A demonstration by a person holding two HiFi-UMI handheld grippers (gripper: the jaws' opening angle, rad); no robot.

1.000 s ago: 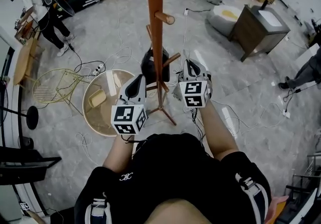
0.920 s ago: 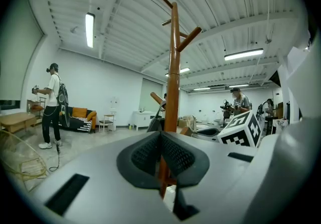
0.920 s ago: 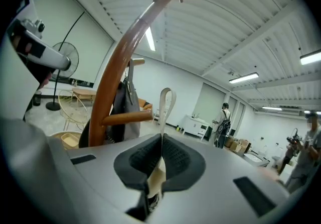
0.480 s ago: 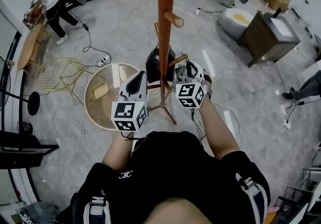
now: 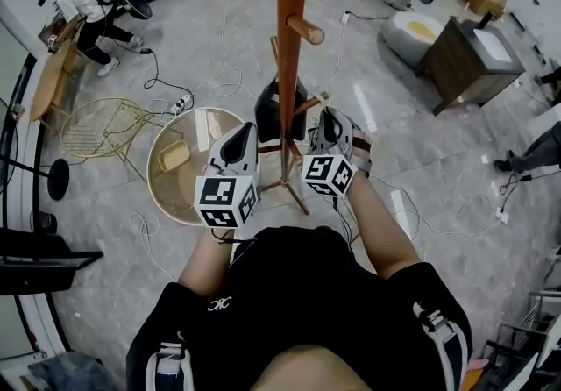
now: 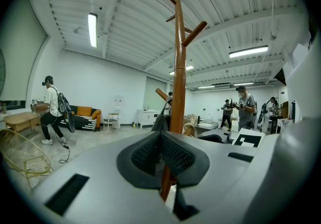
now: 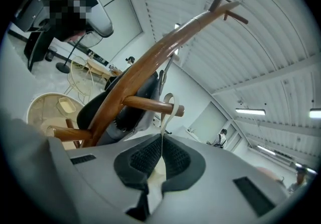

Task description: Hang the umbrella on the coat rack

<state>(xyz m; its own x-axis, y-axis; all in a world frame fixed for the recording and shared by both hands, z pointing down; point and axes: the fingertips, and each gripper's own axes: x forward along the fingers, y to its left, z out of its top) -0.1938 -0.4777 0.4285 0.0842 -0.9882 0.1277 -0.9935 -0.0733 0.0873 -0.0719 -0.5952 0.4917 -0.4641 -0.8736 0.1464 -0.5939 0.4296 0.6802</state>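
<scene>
The orange wooden coat rack (image 5: 288,39) rises in front of me, with pegs sticking out at several heights. A folded black umbrella (image 5: 273,110) hangs close against its pole, low down. My right gripper (image 5: 328,121) is just right of the pole, shut on the umbrella's cream strap loop (image 7: 169,107). In the right gripper view that loop stands at the tip of a peg (image 7: 148,105); I cannot tell whether it goes round it. The black umbrella (image 7: 123,105) bulges behind the pole. My left gripper (image 5: 243,138) sits left of the pole, shut with nothing held (image 6: 161,140).
A round wicker table (image 5: 166,196) with a pale object stands left of the rack's feet, with a wire chair (image 5: 95,131) beyond it. Cables trail over the grey floor. A dark wooden cabinet (image 5: 463,54) is at the right. A person (image 5: 81,5) works far left.
My right gripper has shifted left and closer to the pole and peg with the strap in it. The left gripper has hardly moved.
</scene>
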